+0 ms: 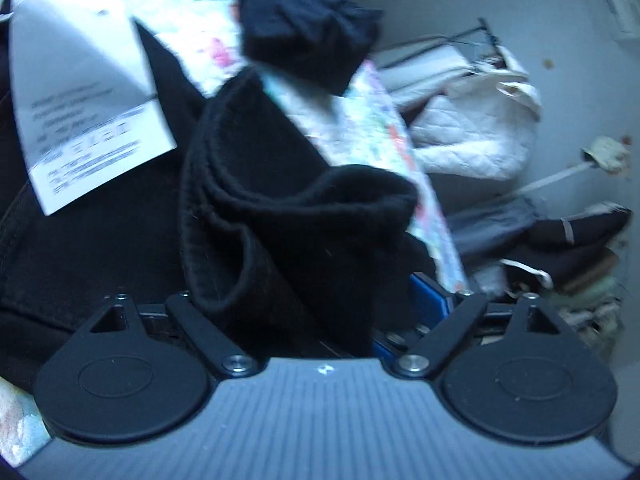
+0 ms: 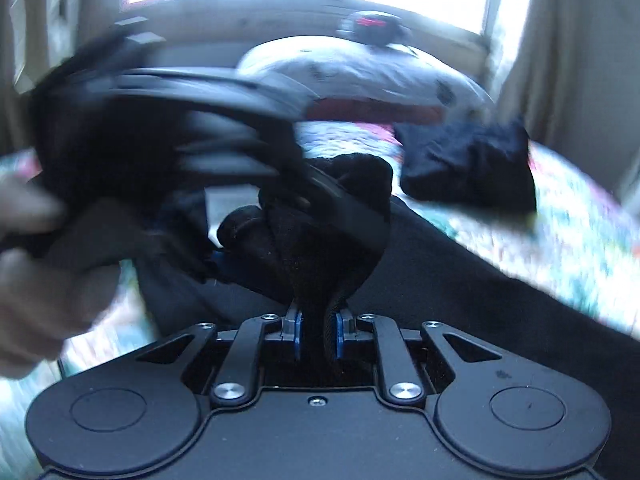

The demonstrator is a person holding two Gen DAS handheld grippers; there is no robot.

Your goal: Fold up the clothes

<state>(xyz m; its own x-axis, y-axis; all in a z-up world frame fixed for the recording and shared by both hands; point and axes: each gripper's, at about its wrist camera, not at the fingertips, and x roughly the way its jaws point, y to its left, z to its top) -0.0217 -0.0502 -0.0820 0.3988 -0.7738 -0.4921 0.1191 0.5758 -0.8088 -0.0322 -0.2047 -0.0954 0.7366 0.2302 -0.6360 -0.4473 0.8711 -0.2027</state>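
The right gripper (image 2: 318, 334) points down toward the bed, its blue pads (image 2: 295, 332) pinched on a bunched neck of the black knit garment (image 2: 320, 216), which rises toward twelve o'clock into a lumpy knot. At nine to ten o'clock in that view the left gripper (image 2: 224, 168) crosses as a dark, motion-smeared shape, with a blurred hand (image 2: 44, 276) at eight o'clock. From the left wrist, the same black garment (image 1: 280, 224) fills the centre, thick and ribbed with rolled hems; cloth lies between the jaws, which stand wide apart, though the fabric hides the fingers, so pad contact cannot be told. A white printed tag (image 1: 86, 92) hangs at ten o'clock. A folded dark piece (image 2: 468, 164) rests on the floral quilt (image 2: 560, 232) at two o'clock.
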